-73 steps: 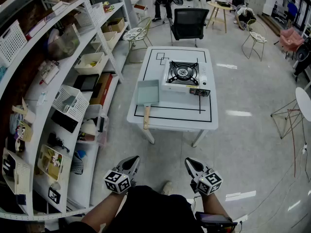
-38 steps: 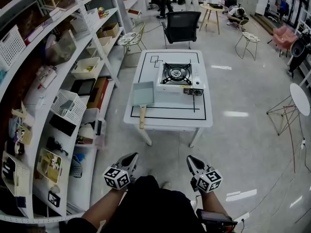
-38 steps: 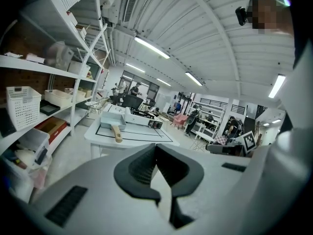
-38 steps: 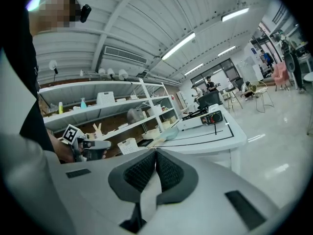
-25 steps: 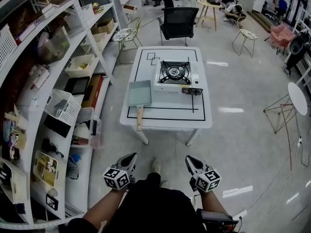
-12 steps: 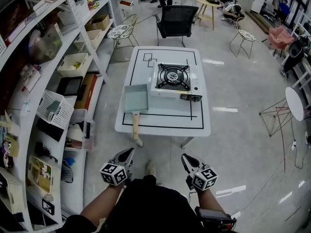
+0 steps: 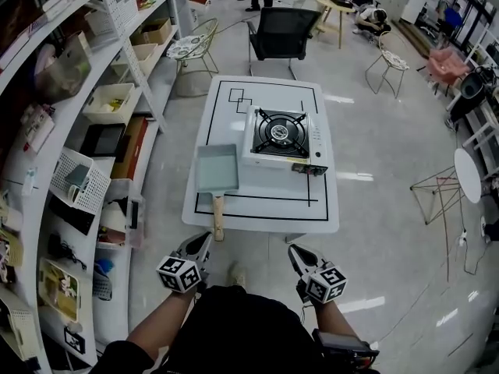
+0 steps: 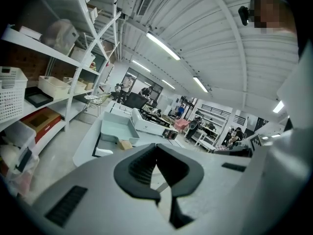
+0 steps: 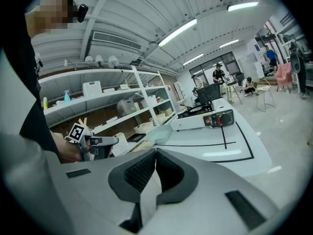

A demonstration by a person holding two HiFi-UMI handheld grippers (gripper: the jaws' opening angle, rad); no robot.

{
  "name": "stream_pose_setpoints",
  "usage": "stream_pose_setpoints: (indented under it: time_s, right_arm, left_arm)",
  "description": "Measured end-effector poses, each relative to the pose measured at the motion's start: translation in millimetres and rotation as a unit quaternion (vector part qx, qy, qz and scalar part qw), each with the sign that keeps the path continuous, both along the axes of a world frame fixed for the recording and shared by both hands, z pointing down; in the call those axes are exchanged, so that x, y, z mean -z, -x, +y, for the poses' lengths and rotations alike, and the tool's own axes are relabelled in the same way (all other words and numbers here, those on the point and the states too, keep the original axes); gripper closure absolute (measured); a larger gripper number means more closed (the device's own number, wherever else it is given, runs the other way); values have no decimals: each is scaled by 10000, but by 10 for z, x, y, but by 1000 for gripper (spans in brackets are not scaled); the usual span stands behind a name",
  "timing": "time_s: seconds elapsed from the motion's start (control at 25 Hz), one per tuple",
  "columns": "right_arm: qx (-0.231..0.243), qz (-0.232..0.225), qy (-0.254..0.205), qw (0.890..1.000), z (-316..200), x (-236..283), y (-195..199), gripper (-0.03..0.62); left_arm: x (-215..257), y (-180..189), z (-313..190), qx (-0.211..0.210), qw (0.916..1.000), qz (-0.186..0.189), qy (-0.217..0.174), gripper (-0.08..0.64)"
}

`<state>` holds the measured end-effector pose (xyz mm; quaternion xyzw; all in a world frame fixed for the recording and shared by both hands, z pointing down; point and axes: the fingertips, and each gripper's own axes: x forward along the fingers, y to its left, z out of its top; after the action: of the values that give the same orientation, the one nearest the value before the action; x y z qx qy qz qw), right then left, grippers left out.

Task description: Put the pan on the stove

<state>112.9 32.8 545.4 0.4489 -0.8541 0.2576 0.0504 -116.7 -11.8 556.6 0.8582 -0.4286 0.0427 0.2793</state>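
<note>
You're standing at the near end of the white desk (image 7: pixel 265 213), both grippers held low in front of you and short of its edge. The left gripper (image 7: pixel 201 240) points towards the desk's near left corner. In its own view its fingers (image 8: pixel 142 168) are pressed together at the tips with nothing between them. The right gripper (image 7: pixel 295 249) is the same story: fingers (image 9: pixel 142 173) closed, tips meeting, empty.

Now the pan (image 7: pixel 217 169): a pale blue-grey rectangular one, lying flat on the left side of the desk. Its wooden handle (image 7: pixel 217 217) runs towards you and sticks out past the near edge, just ahead of the left gripper. Neither gripper touches it.

The stove (image 7: pixel 282 135) is a white single-burner with a black grate, just to the right of the pan. Its control knob faces the desk's right side. The grate is bare, so the pan isn't on it yet. Black lines (image 7: pixel 312 184) are taped across the desk top around both items.

On your left, shelves (image 7: pixel 78 131) packed with baskets and boxes run along the wall. A black chair (image 7: pixel 278 33) sits at the far end of the desk.
</note>
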Motion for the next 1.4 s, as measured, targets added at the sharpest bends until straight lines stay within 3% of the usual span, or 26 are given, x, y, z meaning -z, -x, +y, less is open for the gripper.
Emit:
stream_pose_setpoints:
  time_s: [0.52, 0.84, 1.16, 1.4]
  right_arm:
    - [8, 122, 59, 9999, -737, 20, 444, 566]
    - [318, 207, 243, 9990, -932, -7, 762, 566]
    - [928, 116, 280, 9952, -1087, -111, 1119, 566]
    - [1271, 8, 490, 9907, -1220, -277, 1345, 566]
  left_arm:
    - [0, 310, -543, -258, 9996, -54, 25, 551]
    - [-1, 544, -599, -30, 10000, 55, 4, 551]
    - [-22, 764, -587, 424, 9989, 199, 31, 551]
    - [-52, 876, -572, 607, 9980, 99, 119, 551]
